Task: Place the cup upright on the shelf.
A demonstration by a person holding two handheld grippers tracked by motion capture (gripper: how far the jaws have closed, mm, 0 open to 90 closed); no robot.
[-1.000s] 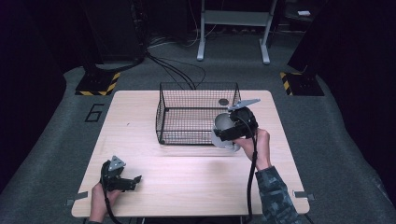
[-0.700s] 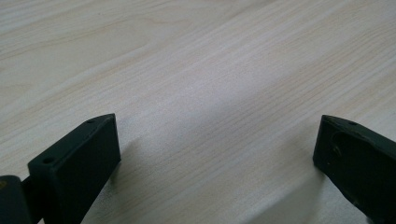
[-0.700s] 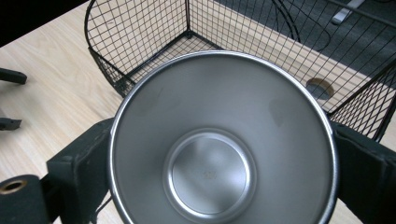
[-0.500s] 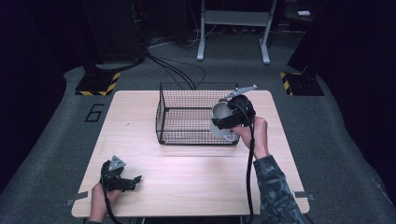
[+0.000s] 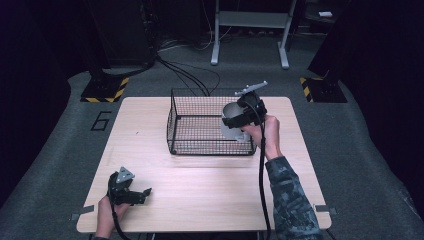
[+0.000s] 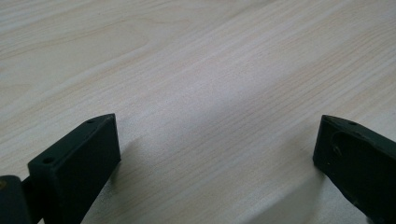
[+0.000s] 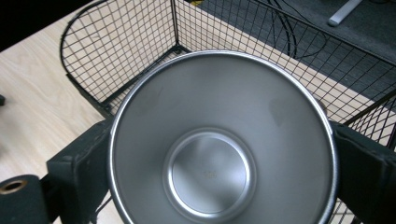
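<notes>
Holding a steel cup (image 5: 232,125) over the right end of the wire basket (image 5: 195,125), the right gripper (image 5: 239,119) is pinching it across its width: in the right gripper view the two jaws are pressing on opposite sides of the cup (image 7: 219,140) just below the rim. Cup is being carried clear of the table (image 5: 150,130), mouth facing the gripper camera, its axis running along the jaws and tilted somewhat off vertical. Inside looks empty, flat bottom showing.

Key relation: cup is sitting above the basket's right portion, inside the line of the right wall as far as the high view tells; the basket floor is lying below and ahead of the cup's base. In the right gripper view the basket (image 7: 140,51) mesh and a near corner are showing behind the cup. Next move, by my reading, is going straight down along the cup's own axis, watching that the base is clearing the top wire.

Left gripper (image 5: 131,194) is resting at the near left corner of the table, well apart from the basket, jaws spread wide over bare wood (image 6: 210,93), gripping nothing. Right hand (image 5: 267,135) is the working one.
</notes>
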